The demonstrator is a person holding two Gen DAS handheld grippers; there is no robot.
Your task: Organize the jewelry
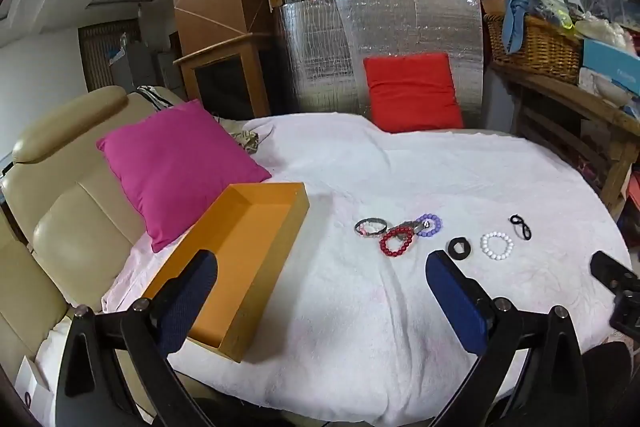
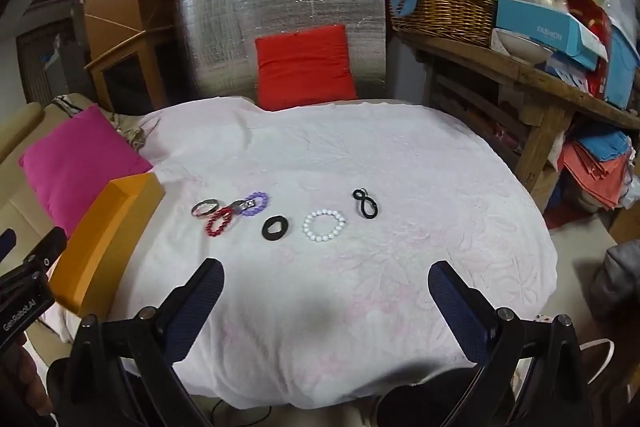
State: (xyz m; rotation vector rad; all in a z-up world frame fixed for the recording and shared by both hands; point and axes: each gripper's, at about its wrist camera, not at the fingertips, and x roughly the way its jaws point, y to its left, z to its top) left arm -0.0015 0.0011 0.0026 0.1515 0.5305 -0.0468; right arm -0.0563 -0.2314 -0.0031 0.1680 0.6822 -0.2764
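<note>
Several pieces of jewelry lie on a white cloth (image 2: 360,155): a silver bangle (image 1: 370,227) (image 2: 204,207), a red bead bracelet (image 1: 396,242) (image 2: 219,221), a purple bead bracelet (image 1: 429,225) (image 2: 255,203), a black ring-shaped band (image 1: 459,248) (image 2: 273,227), a white bead bracelet (image 1: 497,245) (image 2: 324,224) and a black looped band (image 1: 521,227) (image 2: 365,203). An empty orange box (image 1: 240,259) (image 2: 108,227) lies open at the left. My left gripper (image 1: 322,275) is open and empty, near the box. My right gripper (image 2: 326,287) is open and empty, in front of the jewelry.
A pink cushion (image 1: 176,163) lies behind the box on a beige sofa (image 1: 60,219). A red cushion (image 2: 304,67) leans on a silver foil panel (image 2: 280,7) at the back. A wooden shelf (image 2: 520,75) with a wicker basket (image 2: 444,11) stands to the right.
</note>
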